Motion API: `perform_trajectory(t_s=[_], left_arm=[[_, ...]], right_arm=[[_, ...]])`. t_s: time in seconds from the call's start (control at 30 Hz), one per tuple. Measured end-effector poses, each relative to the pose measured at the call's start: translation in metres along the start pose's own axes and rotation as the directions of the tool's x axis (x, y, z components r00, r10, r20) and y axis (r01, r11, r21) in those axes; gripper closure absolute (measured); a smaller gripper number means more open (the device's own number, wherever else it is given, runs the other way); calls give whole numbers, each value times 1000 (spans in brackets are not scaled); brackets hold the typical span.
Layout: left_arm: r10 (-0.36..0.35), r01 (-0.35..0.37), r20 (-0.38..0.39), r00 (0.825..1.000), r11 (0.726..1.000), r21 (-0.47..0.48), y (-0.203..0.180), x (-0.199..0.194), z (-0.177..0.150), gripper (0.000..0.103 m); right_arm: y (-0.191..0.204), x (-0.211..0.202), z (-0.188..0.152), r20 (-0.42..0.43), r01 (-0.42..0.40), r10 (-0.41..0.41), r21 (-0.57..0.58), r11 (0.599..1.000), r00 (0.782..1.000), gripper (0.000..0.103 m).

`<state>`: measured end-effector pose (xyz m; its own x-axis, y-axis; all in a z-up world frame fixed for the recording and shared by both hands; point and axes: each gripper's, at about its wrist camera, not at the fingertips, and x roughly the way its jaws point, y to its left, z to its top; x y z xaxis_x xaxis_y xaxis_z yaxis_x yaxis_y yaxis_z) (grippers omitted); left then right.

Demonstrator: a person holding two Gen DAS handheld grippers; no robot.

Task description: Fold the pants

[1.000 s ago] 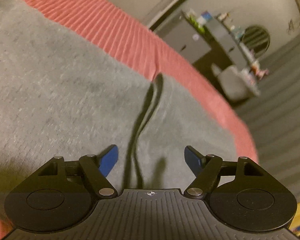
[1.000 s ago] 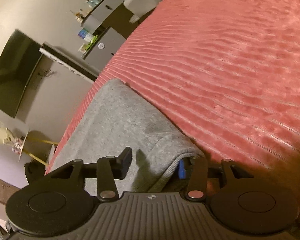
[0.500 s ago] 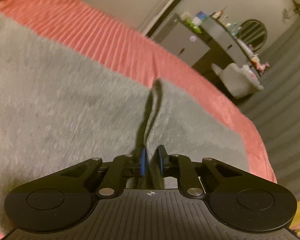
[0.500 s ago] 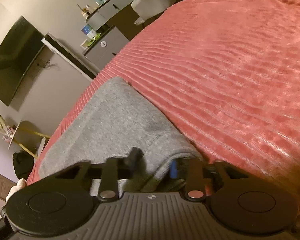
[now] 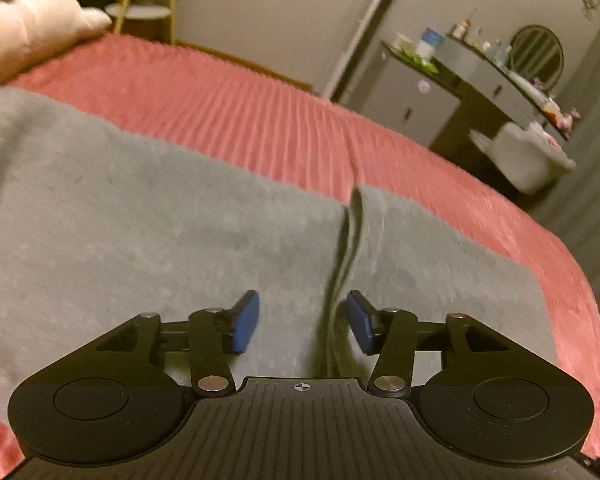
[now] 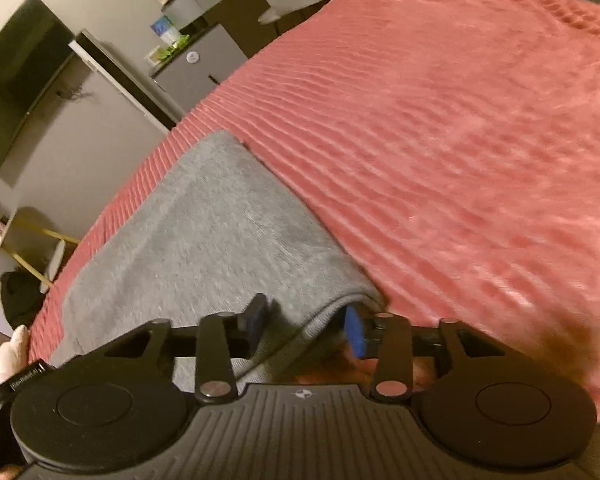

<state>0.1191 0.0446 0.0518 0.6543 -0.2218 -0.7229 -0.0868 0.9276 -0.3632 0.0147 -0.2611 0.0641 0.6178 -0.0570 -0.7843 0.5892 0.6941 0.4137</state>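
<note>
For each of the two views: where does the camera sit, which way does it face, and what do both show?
Left wrist: sits on the left hand-held gripper, angled down over the grey pants on the red bedspread, toward the dresser; jaws have just opened, apart.
Right wrist: sits on the right hand-held gripper, angled down at the pants' folded edge between its jaws, which just opened; a gloved hand shows at lower left.
Shared: pants, bedspread, dresser.

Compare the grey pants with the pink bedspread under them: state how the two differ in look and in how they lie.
The grey pants look smooth and matte; the pink bedspread has raised ribs. The pants cover only part of the bed, their folded edge ending at the right gripper, while the bedspread runs well beyond them. A crease crosses the pants; the bedspread lies spread out. Both are soft fabric.
</note>
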Motion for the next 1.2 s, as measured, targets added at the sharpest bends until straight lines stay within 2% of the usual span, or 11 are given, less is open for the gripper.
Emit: perform_trajectory(t_s=[0.17, 0.3, 0.4, 0.53, 0.63, 0.7, 0.77, 0.87, 1.0, 1.1, 1.2], left_arm=[[-49, 46, 61, 997, 998, 43, -15, -14, -4, 42], [-126, 123, 20, 992, 986, 113, -35, -7, -15, 39], [-166, 172, -49, 985, 966, 191, -49, 7, -28, 36], [-103, 104, -23, 994, 915, 389, -68, 16, -43, 33], [-101, 97, -12, 995, 893, 440, -74, 16, -48, 28], [-110, 103, -9, 994, 894, 437, -73, 18, -47, 28], [-127, 119, -7, 992, 903, 413, -69, 19, -42, 27], [-178, 174, -18, 984, 931, 321, -58, 21, -33, 26], [-282, 284, -31, 959, 953, 103, -30, 26, -17, 25], [-358, 355, -40, 933, 933, -66, -7, 31, -7, 26], [-367, 364, 7, 930, 920, -143, 13, 24, 2, 26]], right_arm=[[22, -21, 2, 126, 95, -76, -149, 984, 989, 57], [61, -12, -8, 232, 141, -57, -367, 920, 971, 57], [88, 10, -16, 203, 54, 56, -500, 865, 978, 57], [120, 55, -21, 117, -27, 135, -649, 761, 984, 57], [135, 90, -9, 69, -28, 99, -668, 744, 993, 57], [142, 108, 5, 114, 8, 90, -667, 745, 989, 54], [142, 120, 20, 141, 31, 76, -631, 775, 987, 32], [137, 121, 29, 122, 20, 65, -594, 804, 990, 28], [122, 94, -9, 44, -17, 68, -705, 709, 997, 16], [94, 61, -41, 32, 2, 35, -770, 638, 999, 7], [78, 40, -39, -34, -24, 0, -710, 703, 999, 4]])
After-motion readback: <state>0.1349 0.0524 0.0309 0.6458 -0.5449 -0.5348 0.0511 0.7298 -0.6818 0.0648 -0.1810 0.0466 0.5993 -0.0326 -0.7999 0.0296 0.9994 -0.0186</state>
